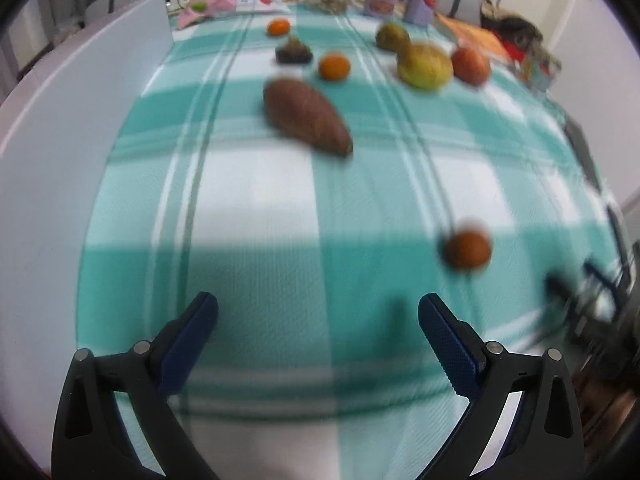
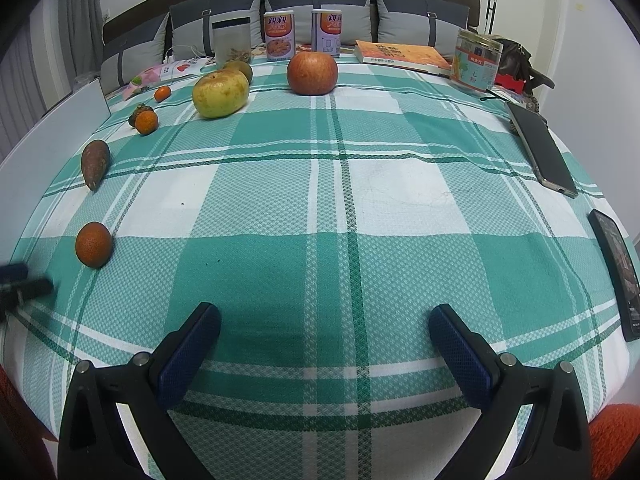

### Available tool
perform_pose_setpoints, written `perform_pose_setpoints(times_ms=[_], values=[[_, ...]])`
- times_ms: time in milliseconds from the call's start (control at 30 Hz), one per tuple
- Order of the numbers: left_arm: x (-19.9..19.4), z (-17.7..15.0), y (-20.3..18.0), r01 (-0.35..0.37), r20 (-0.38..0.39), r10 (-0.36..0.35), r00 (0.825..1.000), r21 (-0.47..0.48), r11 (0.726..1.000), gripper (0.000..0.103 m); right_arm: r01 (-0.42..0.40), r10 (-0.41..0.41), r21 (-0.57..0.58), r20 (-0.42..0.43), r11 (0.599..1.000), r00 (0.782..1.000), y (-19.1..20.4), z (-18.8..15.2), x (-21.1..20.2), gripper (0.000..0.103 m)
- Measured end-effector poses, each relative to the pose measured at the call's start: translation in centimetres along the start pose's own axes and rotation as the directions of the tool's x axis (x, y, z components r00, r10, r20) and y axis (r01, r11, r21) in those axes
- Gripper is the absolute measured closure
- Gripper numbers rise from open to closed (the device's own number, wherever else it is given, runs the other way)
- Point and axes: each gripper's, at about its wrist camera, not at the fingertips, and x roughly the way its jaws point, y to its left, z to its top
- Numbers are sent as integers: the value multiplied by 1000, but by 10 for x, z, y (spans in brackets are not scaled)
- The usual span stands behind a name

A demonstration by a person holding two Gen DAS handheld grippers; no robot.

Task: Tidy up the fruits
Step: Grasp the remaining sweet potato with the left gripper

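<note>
Fruits lie on a green-and-white checked cloth (image 2: 320, 208). In the right wrist view a red apple (image 2: 312, 73) and a yellow-green pear (image 2: 220, 94) sit at the back, small oranges (image 2: 146, 122) (image 2: 162, 93) further left, a sweet potato (image 2: 95, 163) at the left and a dark orange (image 2: 93, 244) nearer. My right gripper (image 2: 324, 332) is open and empty over the cloth. The blurred left wrist view shows the sweet potato (image 1: 306, 117), the dark orange (image 1: 467, 249), the pear (image 1: 425, 66) and the apple (image 1: 471, 65). My left gripper (image 1: 318, 320) is open and empty.
Two cans (image 2: 279, 36) (image 2: 326, 33), a clear container (image 2: 232, 42), a book (image 2: 402, 56) and a jar (image 2: 476, 60) line the back edge. Two phones (image 2: 542, 150) (image 2: 616, 272) lie at the right. A white board (image 2: 48, 136) borders the left side. Cushions stand behind.
</note>
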Motion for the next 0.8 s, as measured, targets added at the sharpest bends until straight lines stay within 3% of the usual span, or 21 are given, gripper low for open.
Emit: perform_pose_setpoints(times_ms=[133,233,367,633,767,800], values=[[0,61,8,51,12,-50,999,-99,994,3,0,0,1,0,1000,1000,0,0,0,0],[18,95,10,4,-16,-6,1000,-145,989,3,0,0,0,-1,1000,1000,0,0,0,0],[56,113,11,-75,-98,58,993,-173,982,3,-4,4,-7,2,1000,1000,1,0,1,0],[83,115,16,-164,-140,142,980,-163,973,5,-18,18,-20,5,1000,1000,-1,1,2,0],[76,117,7,-157,-81,150,985,-87,984,56,-21,21,-24,4,999,1000,-2,1,2,0],[76,118,5,-163,-84,157,984,-66,984,57,-22,22,-25,4,999,1000,-2,1,2,0]])
